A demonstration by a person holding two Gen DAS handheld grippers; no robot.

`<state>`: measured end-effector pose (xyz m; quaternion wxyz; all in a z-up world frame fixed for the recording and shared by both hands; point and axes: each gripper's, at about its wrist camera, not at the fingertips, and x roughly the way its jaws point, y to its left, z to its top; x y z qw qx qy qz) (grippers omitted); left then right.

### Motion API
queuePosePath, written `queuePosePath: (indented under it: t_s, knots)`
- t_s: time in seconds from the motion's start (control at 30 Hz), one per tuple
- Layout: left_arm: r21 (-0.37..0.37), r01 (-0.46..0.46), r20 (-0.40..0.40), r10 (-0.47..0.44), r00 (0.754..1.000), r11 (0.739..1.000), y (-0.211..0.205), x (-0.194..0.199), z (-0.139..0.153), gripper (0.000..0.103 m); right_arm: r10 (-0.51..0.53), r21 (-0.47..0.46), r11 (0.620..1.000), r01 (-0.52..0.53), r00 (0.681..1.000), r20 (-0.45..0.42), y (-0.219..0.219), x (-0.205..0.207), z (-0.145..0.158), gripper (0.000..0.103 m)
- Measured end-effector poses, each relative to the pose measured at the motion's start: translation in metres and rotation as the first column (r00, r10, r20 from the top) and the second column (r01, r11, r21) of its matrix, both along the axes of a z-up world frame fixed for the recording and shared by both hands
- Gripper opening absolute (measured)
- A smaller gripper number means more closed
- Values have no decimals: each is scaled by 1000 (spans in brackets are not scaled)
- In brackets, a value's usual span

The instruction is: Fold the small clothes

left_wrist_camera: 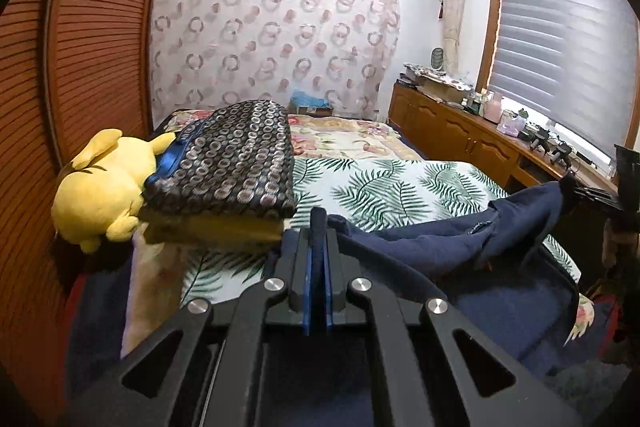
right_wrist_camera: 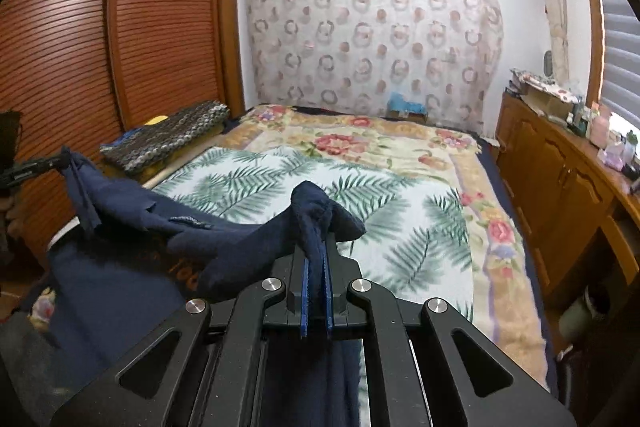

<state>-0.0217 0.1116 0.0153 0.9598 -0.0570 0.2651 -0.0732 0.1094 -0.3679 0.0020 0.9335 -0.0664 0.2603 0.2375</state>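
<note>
Bedding covered the bed (right_wrist_camera: pixel 420 163): a white palm-leaf sheet (right_wrist_camera: pixel 380 211) over a cream floral blanket (right_wrist_camera: pixel 360 139), louvred wooden wardrobe doors (right_wrist_camera: pixel 120 27) alongside. My left gripper (left_wrist_camera: pixel 319 227) and right gripper (right_wrist_camera: pixel 316 247) each had their jaws clamped on the dark navy fabric garment (right_wrist_camera: pixel 140 227), stretched between them above the bed's near edge.

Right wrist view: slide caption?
Right tongs shut on navy garment, lifted over palm-print blanket with left tongs.
</note>
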Motion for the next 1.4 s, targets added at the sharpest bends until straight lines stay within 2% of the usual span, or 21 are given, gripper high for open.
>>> queuePosePath:
  t_s: [0.13, 0.33, 0.5, 0.6, 0.67, 0.7, 0.73, 0.87, 1.07, 1.4]
  knots:
    - [-3, -17, -31, 17, 999, 1000, 7, -19, -2, 2, 1, 14, 1000, 0, 999, -33, -8, -20, -6, 3]
    - [18, -23, -71, 24, 997, 1000, 3, -43, -11, 2, 10, -45, 999, -13, 997, -73, -15, -42, -7, 3]
    - [64, -19, -124, 27, 992, 998, -4, -40, -28, 4, -9, -73, 997, -2, 990, -144, -15, -53, -32, 3]
    - [73, -16, -128, 26, 991, 997, -2, -40, -28, 13, -26, -102, 995, 9, 986, -168, -17, -55, -44, 9]
    - [70, -15, -115, 24, 993, 997, 1, -41, -23, 27, -55, -125, 992, 35, 986, -158, -20, -53, -44, 21]
    - [71, -13, -105, 20, 994, 997, 2, -42, -19, 28, -60, -120, 992, 42, 987, -151, -22, -53, -42, 28]
    - [72, -9, -97, 16, 995, 997, 3, -41, -16, 31, -61, -116, 992, 44, 988, -141, -23, -52, -39, 30]
    - [83, 1, -83, 6, 996, 997, 2, -30, -5, 54, -73, -120, 991, 63, 993, -88, -22, -41, -26, 40]
    - [100, 41, -117, -29, 993, 994, 1, 8, -7, 54, -54, -126, 991, 47, 997, -54, -6, -12, -19, 48]
    - [91, 72, -201, -52, 978, 993, 7, 71, -22, 54, -43, -159, 987, 19, 988, -149, 18, 40, -60, 48]
